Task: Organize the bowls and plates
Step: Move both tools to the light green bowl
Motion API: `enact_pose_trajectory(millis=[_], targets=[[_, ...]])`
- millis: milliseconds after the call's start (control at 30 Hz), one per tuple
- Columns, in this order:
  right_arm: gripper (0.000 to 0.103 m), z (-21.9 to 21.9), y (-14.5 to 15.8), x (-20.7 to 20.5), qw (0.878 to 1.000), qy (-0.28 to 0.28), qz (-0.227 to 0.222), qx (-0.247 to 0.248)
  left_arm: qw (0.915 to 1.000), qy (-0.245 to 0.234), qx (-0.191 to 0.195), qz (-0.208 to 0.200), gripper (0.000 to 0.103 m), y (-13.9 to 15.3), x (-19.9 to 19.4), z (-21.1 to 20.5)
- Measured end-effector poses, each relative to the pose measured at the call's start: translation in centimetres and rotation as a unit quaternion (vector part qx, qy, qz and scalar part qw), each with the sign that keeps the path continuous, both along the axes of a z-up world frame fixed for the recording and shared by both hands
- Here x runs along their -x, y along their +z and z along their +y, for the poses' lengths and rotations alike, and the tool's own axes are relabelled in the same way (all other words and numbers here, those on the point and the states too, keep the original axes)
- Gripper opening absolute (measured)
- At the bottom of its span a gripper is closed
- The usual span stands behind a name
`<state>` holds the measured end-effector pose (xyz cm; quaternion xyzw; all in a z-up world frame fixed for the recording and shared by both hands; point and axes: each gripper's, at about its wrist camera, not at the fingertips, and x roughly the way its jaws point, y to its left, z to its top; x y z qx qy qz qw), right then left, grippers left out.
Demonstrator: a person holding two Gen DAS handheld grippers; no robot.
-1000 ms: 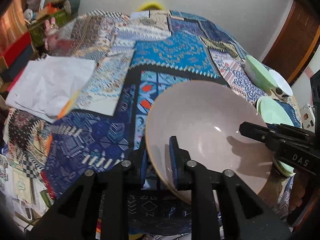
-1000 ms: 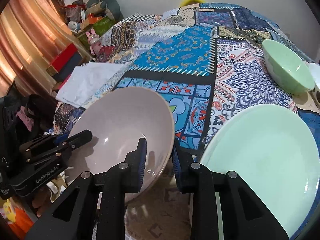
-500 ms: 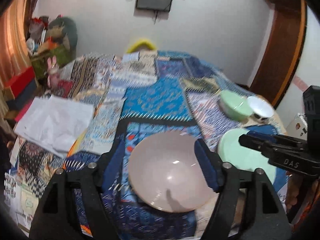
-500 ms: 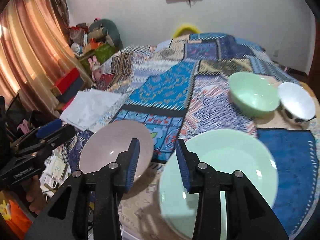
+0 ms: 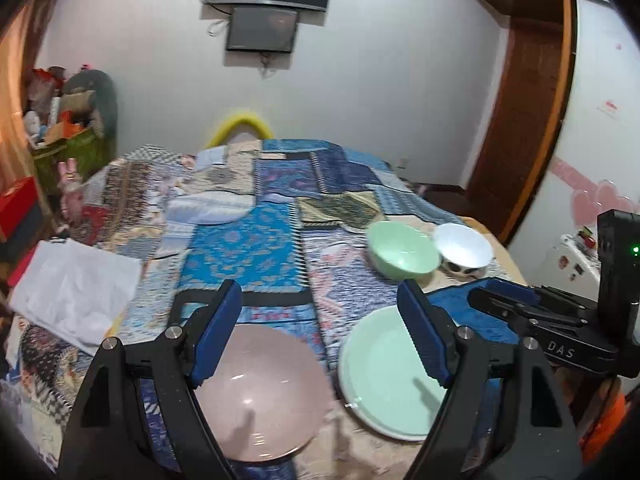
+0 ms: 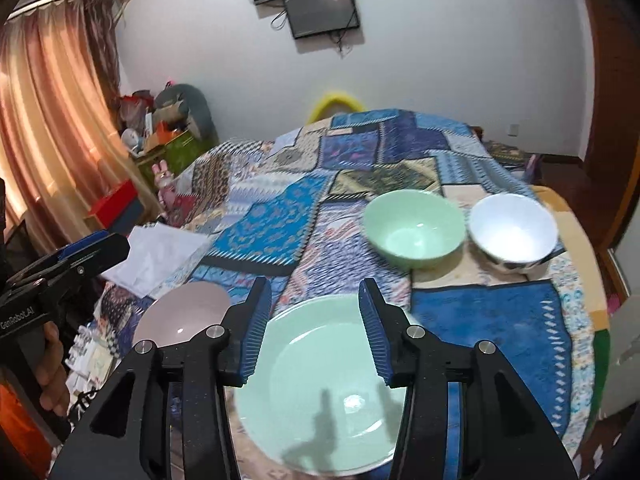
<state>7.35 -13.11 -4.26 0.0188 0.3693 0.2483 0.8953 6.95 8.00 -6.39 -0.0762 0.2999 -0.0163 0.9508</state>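
plates and bowls sit on the patchwork-covered surface (image 6: 280, 216): pink plate (image 5: 260, 392) near my left claw (image 5: 320, 336), green plate (image 6: 320, 392) beside it under my right claw (image 6: 316, 328), green bowl (image 6: 416, 228) and white bowl (image 6: 512, 228) touching further off. both claws are opening, nothing between the pads. these look stiff, glossy, slippery and breakable, so i'd pinch a rim, not the curved wall. both plates' near edges hide behind my fingers; the white bowl's dark base pattern is unclear

Pink plate (image 5: 260, 392) beside green plate (image 5: 384, 376), green bowl (image 5: 402, 250) touching white bowl (image 5: 464, 246) behind, all upright
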Motion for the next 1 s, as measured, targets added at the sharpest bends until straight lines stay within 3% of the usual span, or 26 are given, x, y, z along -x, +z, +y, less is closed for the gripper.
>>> enact_pose_trajectory(millis=[167,433,600,733,867,1000], targets=[[0.043,-2.6,0.3,-1.2,1.0,-0.023,-0.01,0.008,0.9994,-0.022,-0.019,-0.021,0.08,0.4,-2.3,-2.4],[0.044,-6.2,-1.5,-5.7,0.998,-0.061,0.018,0.008,0.9979,-0.056,-0.031,0.011,0.08,-0.4,-8.1,-5.4],[0.044,-6.9,-3.8,-9.0,0.996,-0.074,0.047,0.001,0.9948,-0.078,-0.063,0.015,0.08,-1.9,-12.3,-7.2],[0.044,-6.6,-6.0,-11.7,0.994,-0.079,0.074,-0.001,0.9918,-0.109,-0.043,0.05,0.079,-4.1,-15.8,-8.0],[0.043,-5.9,-7.7,-13.6,0.992,-0.083,0.09,0.006,0.9881,-0.112,-0.026,0.102,0.063,-7.1,-19.0,-8.0],[0.036,-5.6,-9.3,-15.2,0.989,-0.092,0.115,-0.002,0.9853,-0.11,-0.026,0.128,0.058,-8.9,-20.9,-7.9]])
